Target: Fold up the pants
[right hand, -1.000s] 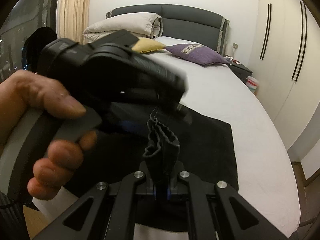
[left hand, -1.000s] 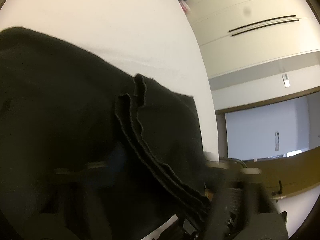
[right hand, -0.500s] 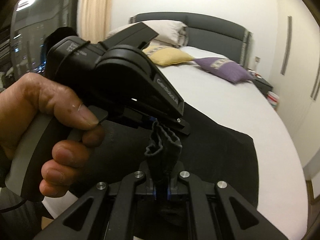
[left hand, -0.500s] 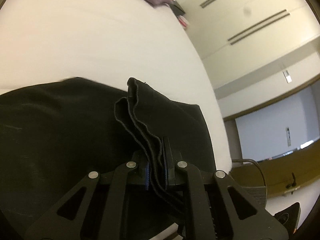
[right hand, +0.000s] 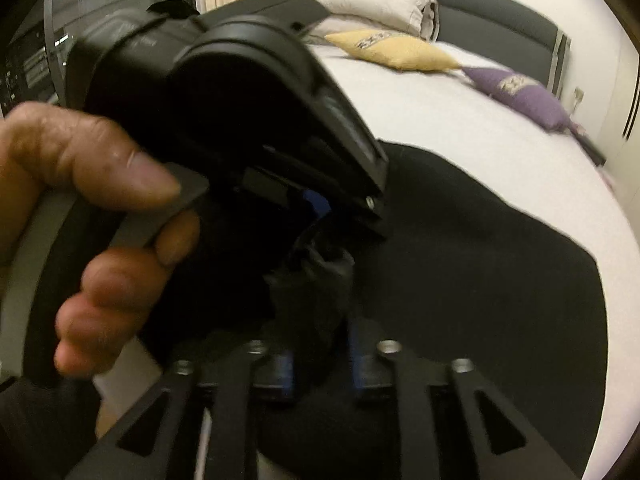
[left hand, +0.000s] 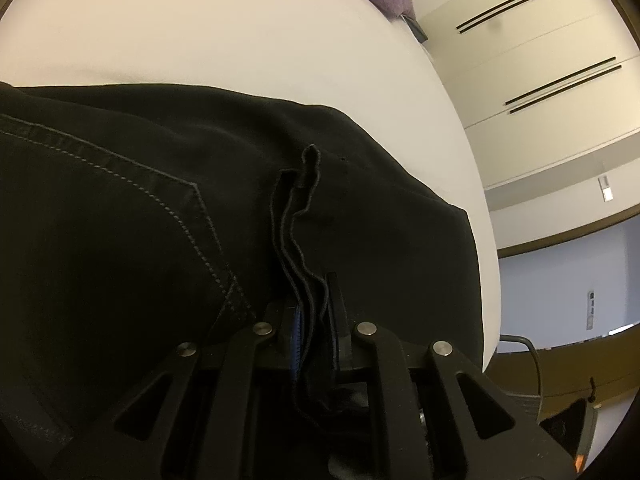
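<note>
Black pants [left hand: 120, 240] lie folded on the white bed [left hand: 200, 40], with pocket stitching showing at the left. My left gripper [left hand: 314, 312] is shut on a bunched stack of the pants' edges, which stands up between its jaws. In the right wrist view the pants [right hand: 480, 280] spread over the bed's near end. My right gripper [right hand: 320, 352] has its jaws opening; a crumpled wad of black fabric [right hand: 312, 300] sits loosely between them. A hand [right hand: 100, 200] holds the left gripper's body [right hand: 240, 100] close ahead on the left, hiding part of the pants.
A yellow pillow [right hand: 392, 52], a purple pillow [right hand: 520, 96] and a white pillow [right hand: 380, 4] lie by the grey headboard [right hand: 500, 4]. White wardrobe doors [left hand: 540, 60] stand past the bed's right edge. A cable [left hand: 528, 352] runs over the floor there.
Both grippers have moved forward and down over the bed with the pants' edge. The right jaws have parted and the fabric between them has slackened. The left gripper still pinches its bunch.
</note>
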